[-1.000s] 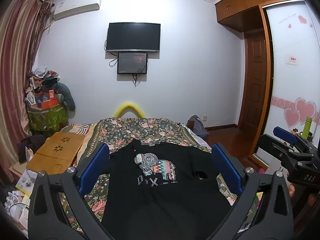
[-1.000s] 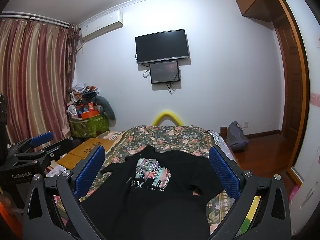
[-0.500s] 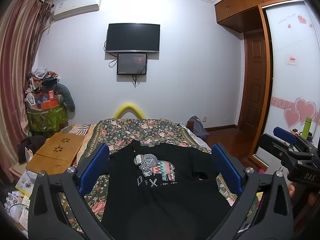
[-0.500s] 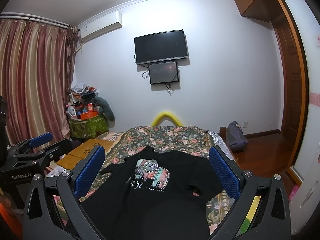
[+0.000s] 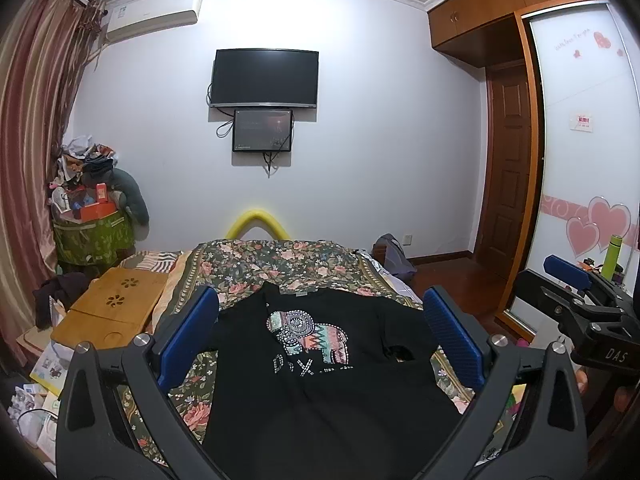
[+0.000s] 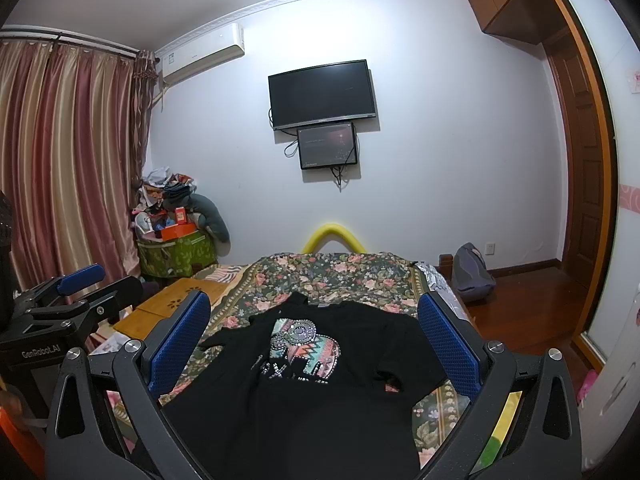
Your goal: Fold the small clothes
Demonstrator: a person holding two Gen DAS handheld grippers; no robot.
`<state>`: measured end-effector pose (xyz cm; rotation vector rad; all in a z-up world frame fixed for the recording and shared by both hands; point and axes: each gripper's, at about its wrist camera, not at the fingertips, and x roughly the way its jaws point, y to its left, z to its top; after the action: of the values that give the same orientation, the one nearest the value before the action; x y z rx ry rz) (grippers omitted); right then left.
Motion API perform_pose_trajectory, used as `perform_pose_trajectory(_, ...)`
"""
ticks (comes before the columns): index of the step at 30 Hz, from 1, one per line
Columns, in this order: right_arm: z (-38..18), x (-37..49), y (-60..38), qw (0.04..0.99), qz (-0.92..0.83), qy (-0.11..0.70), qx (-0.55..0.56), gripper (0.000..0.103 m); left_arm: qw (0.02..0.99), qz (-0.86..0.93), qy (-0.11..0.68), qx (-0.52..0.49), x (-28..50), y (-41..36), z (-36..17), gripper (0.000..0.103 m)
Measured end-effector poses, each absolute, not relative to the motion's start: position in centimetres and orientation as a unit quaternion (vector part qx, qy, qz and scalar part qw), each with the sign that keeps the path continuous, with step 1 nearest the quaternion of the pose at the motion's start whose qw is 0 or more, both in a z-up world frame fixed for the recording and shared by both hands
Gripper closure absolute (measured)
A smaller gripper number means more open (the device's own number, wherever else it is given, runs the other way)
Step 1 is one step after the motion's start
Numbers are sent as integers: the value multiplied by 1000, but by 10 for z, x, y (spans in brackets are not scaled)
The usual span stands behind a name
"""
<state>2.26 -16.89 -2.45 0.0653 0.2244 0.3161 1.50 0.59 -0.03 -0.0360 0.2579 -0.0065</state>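
A black T-shirt [image 5: 320, 392] with a beaded elephant print lies spread flat, front up, on the floral bedspread [image 5: 280, 264]; it also shows in the right wrist view [image 6: 304, 392]. My left gripper [image 5: 320, 320] is open and empty, held above the shirt's near part. My right gripper [image 6: 312, 320] is open and empty too, above the shirt. Each gripper shows in the other's view: the right one at the right edge [image 5: 580, 300], the left one at the left edge [image 6: 68, 296].
A wooden lap table [image 5: 108, 312] lies left of the bed. A green basket piled with clutter [image 5: 92, 236] stands by the curtain. A bag [image 6: 472, 272] sits on the wood floor at the right. A TV [image 5: 264, 78] hangs on the far wall.
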Motion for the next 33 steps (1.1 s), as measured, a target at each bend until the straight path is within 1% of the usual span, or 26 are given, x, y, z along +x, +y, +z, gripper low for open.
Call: perform_pose_trajectory(33,-30,29,-168,980,156,119,33,0,991,-3,128,-23,17,11,-6,0)
